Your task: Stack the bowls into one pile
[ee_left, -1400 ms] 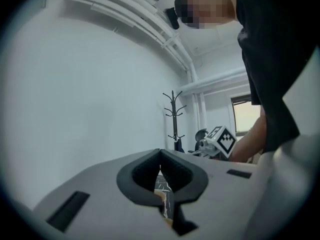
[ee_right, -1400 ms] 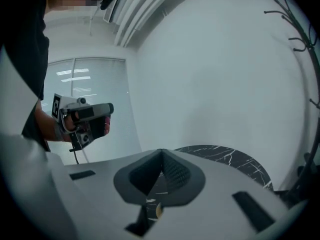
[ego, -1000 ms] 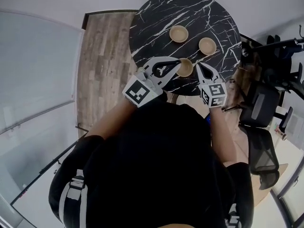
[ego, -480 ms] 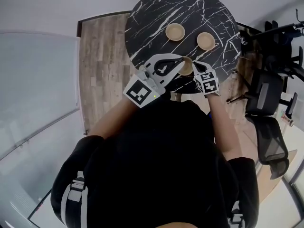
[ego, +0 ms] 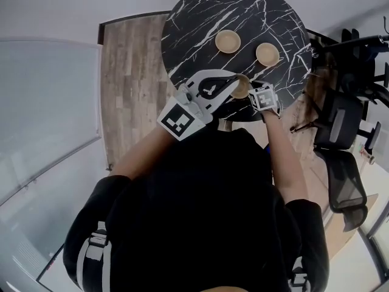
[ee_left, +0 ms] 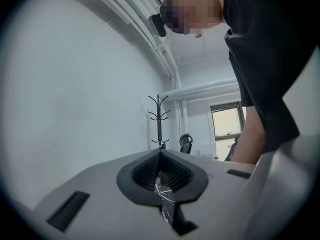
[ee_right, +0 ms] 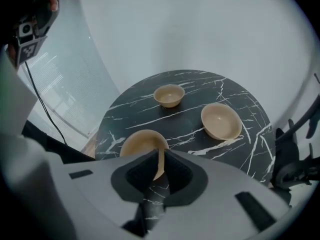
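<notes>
Matt tan bowls [ego: 228, 41], glossy marble-look table [ego: 200, 17].

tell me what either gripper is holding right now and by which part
Nothing is clamped yet. The right gripper, its jaws just opening, straddles the rim of the nearest bowl, which sits on the table. The left gripper is shut and empty.

Your table [ego: 200, 17] is black with thin white veins, like marble. The near bowl [ee_right: 140, 141], the far bowl [ee_right: 169, 95] and the right bowl [ee_right: 221, 121] are all the same plain light tan. The floor [ego: 130, 84] shows grey-brown wood planks. Your shirt [ego: 200, 212] is plain black.
</notes>
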Demonstrator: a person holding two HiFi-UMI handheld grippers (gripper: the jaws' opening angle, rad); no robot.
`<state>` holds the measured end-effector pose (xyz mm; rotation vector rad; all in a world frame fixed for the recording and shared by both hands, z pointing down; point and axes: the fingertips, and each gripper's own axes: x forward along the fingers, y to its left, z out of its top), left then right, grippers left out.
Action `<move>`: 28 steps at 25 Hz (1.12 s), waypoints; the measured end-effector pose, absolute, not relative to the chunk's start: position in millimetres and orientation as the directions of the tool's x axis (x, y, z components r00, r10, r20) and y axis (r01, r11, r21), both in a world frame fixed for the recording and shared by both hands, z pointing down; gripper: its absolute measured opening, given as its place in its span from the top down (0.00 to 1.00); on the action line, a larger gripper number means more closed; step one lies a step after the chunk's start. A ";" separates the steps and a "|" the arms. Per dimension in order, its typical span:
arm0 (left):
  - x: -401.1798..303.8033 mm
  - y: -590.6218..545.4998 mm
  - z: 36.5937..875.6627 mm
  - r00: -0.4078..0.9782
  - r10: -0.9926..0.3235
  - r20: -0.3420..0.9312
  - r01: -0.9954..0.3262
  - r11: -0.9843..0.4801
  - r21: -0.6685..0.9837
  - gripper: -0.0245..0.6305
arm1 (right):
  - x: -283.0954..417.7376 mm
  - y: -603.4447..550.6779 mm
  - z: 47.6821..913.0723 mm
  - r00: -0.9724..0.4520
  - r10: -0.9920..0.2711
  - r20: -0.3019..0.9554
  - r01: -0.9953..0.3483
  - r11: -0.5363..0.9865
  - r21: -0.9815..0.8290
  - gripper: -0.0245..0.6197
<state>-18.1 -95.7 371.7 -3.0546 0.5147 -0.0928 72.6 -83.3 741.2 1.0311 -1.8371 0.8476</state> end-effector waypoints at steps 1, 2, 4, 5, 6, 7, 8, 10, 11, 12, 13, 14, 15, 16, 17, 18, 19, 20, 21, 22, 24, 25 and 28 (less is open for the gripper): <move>-19.0 -96.8 371.6 0.944 -0.324 0.054 -0.321 -0.945 -0.061 0.96 | 73.6 -83.7 746.7 -0.295 -0.300 0.907 -0.888 0.437 -0.144 0.91; -19.9 -97.7 371.2 0.946 -0.321 0.055 -0.317 -0.946 -0.065 0.96 | 74.4 -84.8 749.2 -0.285 -0.284 0.915 -0.886 0.443 -0.138 0.90; -21.4 -98.4 370.6 0.946 -0.319 0.055 -0.315 -0.947 -0.061 0.96 | 75.5 -86.0 750.8 -0.269 -0.251 0.930 -0.886 0.444 -0.136 0.87; -21.8 -98.5 370.2 0.947 -0.318 0.054 -0.314 -0.947 -0.062 0.96 | 75.7 -85.6 753.6 -0.268 -0.233 0.935 -0.887 0.439 -0.144 0.85; -22.2 -98.7 370.2 0.947 -0.317 0.052 -0.314 -0.947 -0.064 0.96 | 75.7 -85.3 757.0 -0.269 -0.217 0.939 -0.888 0.433 -0.154 0.83; -22.8 -99.2 370.5 0.947 -0.318 0.052 -0.314 -0.947 -0.063 0.96 | 75.6 -85.0 760.6 -0.269 -0.202 0.942 -0.890 0.426 -0.163 0.81; -23.7 -99.9 371.1 0.946 -0.319 0.053 -0.316 -0.947 -0.060 0.96 | 75.5 -84.5 764.5 -0.269 -0.186 0.945 -0.891 0.420 -0.171 0.80; -25.1 -101.4 372.6 0.945 -0.323 0.057 -0.320 -0.946 -0.051 0.96 | 75.4 -83.4 771.3 -0.266 -0.157 0.951 -0.893 0.412 -0.182 0.79; -25.4 -102.2 373.5 0.944 -0.325 0.058 -0.323 -0.946 -0.043 0.96 | 75.2 -83.3 774.2 -0.266 -0.146 0.953 -0.893 0.411 -0.186 0.79; -25.7 -102.9 374.4 0.944 -0.326 0.058 -0.325 -0.945 -0.037 0.96 | 74.6 -83.4 776.9 -0.266 -0.137 0.954 -0.892 0.411 -0.190 0.79; -26.0 -103.7 375.1 0.944 -0.326 0.058 -0.324 -0.945 -0.036 0.96 | 73.7 -83.8 779.8 -0.267 -0.131 0.955 -0.891 0.412 -0.193 0.79; -26.5 -104.4 375.7 0.943 -0.326 0.057 -0.325 -0.945 -0.035 0.96 | 72.7 -84.0 782.5 -0.267 -0.125 0.956 -0.891 0.411 -0.195 0.78; -27.2 -105.0 376.4 0.942 -0.330 0.057 -0.329 -0.944 -0.026 0.96 | 71.7 -83.7 784.9 -0.265 -0.119 0.957 -0.892 0.408 -0.196 0.78; -27.8 -105.3 377.4 0.940 -0.336 0.058 -0.336 -0.942 -0.009 0.96 | 71.2 -82.8 786.8 -0.263 -0.114 0.958 -0.893 0.404 -0.197 0.79; -28.1 -105.0 378.4 0.938 -0.340 0.060 -0.341 -0.940 0.006 0.96 | 71.2 -81.6 788.6 -0.260 -0.109 0.960 -0.895 0.400 -0.197 0.79; -27.9 -104.4 379.1 0.938 -0.341 0.064 -0.342 -0.940 0.009 0.96 | 71.5 -80.4 790.6 -0.256 -0.104 0.961 -0.896 0.398 -0.196 0.79; -27.3 -103.9 379.4 0.939 -0.337 0.066 -0.338 -0.941 -0.001 0.96 | 71.8 -79.6 792.8 -0.251 -0.099 0.963 -0.896 0.401 -0.193 0.79; -26.6 -103.7 379.5 0.940 -0.334 0.066 -0.334 -0.943 -0.009 0.96 | 71.8 -79.1 795.2 -0.247 -0.093 0.965 -0.894 0.407 -0.190 0.79; -26.1 -103.8 379.8 0.941 -0.332 0.065 -0.333 -0.943 -0.006 0.96 | 71.5 -78.6 797.5 -0.244 -0.086 0.966 -0.891 0.413 -0.189 0.79; -25.8 -103.9 380.3 0.941 -0.333 0.065 -0.334 -0.943 0.006 0.96 | 71.0 -78.0 799.4 -0.242 -0.078 0.967 -0.889 0.418 -0.189 0.79; -26.3 -104.5 381.2 0.939 -0.337 0.065 -0.340 -0.940 0.029 0.96 | 69.9 -76.9 801.7 -0.242 -0.067 0.968 -0.885 0.423 -0.192 0.82; -27.1 -105.2 381.5 0.937 -0.344 0.062 -0.347 -0.937 0.047 0.96 | 69.3 -76.7 802.5 -0.242 -0.064 0.968 -0.884 0.425 -0.193 0.84; -29.0 -106.6 381.4 0.937 -0.345 0.058 -0.347 -0.937 0.025 0.96 | 67.4 -77.5 804.2 -0.242 -0.059 0.968 -0.885 0.423 -0.195 0.86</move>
